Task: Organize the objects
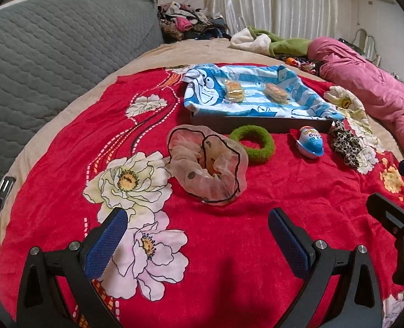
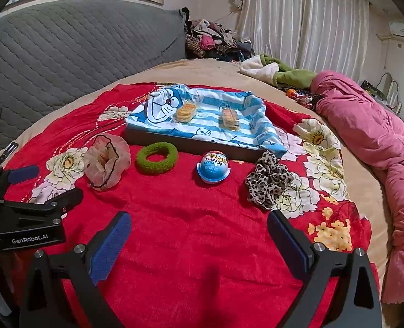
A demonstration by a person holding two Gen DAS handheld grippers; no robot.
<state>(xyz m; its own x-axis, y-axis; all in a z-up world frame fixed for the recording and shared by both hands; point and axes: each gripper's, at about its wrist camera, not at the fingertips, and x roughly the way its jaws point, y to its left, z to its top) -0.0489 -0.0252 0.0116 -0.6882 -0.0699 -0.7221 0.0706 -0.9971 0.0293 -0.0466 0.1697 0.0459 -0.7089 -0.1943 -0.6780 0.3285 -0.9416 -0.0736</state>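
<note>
The red floral blanket (image 2: 202, 218) looks like matt, slightly fuzzy cloth. The pink scrunchie (image 1: 207, 164) is sheer, gauzy fabric; the green hair ring (image 2: 157, 158) is rough terry; the leopard scrunchie (image 2: 267, 183) is thin printed cloth. The toy egg (image 2: 213, 166) is glossy plastic. The striped towel (image 2: 202, 125) looks soft and matt.

A red bedspread (image 2: 202, 232) bears cream and pink flowers; the tray's towel (image 2: 207, 120) is blue-and-white striped with a cartoon cat; scrunchies are sheer pink (image 2: 106, 161), green (image 2: 157, 158), leopard-print (image 2: 267, 183); the egg (image 2: 213, 168) is blue and white; gripper pads (image 2: 109, 248) are blue
</note>
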